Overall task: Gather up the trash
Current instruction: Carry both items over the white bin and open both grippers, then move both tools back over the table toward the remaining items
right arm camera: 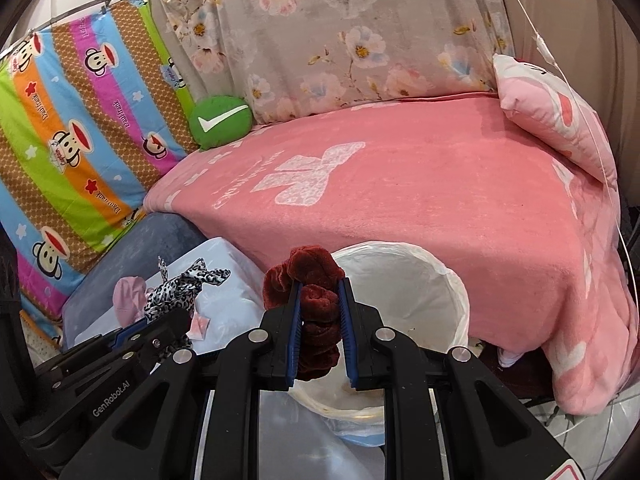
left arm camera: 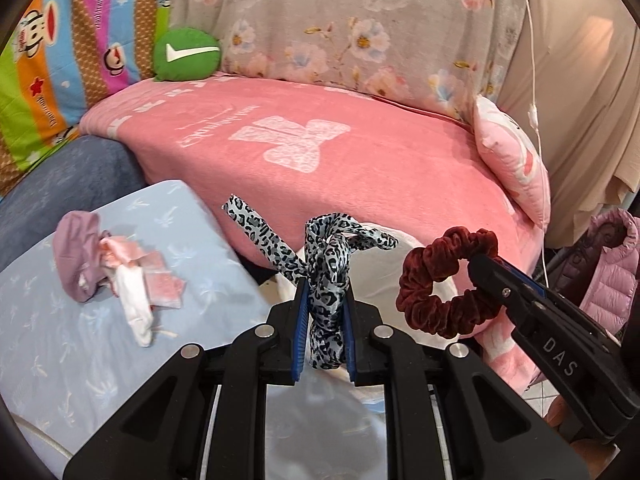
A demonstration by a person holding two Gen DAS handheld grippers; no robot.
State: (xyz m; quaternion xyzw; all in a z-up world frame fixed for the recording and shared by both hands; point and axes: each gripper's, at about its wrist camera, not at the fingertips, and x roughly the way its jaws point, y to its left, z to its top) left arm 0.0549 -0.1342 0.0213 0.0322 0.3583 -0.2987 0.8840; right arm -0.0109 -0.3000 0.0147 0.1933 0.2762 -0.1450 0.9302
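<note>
My left gripper (left arm camera: pixel 324 300) is shut on a leopard-print ribbon (left arm camera: pixel 326 264), held above the white-lined trash bin (left arm camera: pixel 380 272). My right gripper (right arm camera: pixel 320 300) is shut on a dark red velvet scrunchie (right arm camera: pixel 316 300), held over the near left rim of the same bin (right arm camera: pixel 420 280). The scrunchie also shows in the left wrist view (left arm camera: pixel 440 280), to the right of the ribbon. In the right wrist view the ribbon (right arm camera: pixel 180 288) and left gripper sit to the lower left. A pile of purple, pink and white scraps (left arm camera: pixel 112 268) lies on the light blue cushion (left arm camera: pixel 80 340).
A bed with a pink blanket (left arm camera: pixel 340 148) stands behind the bin. A green round cushion (left arm camera: pixel 186 54) and a pink pillow (left arm camera: pixel 516 160) lie on it. A colourful monkey-print sheet (right arm camera: pixel 68 152) hangs at the left. A pink jacket (left arm camera: pixel 608 272) hangs at the right.
</note>
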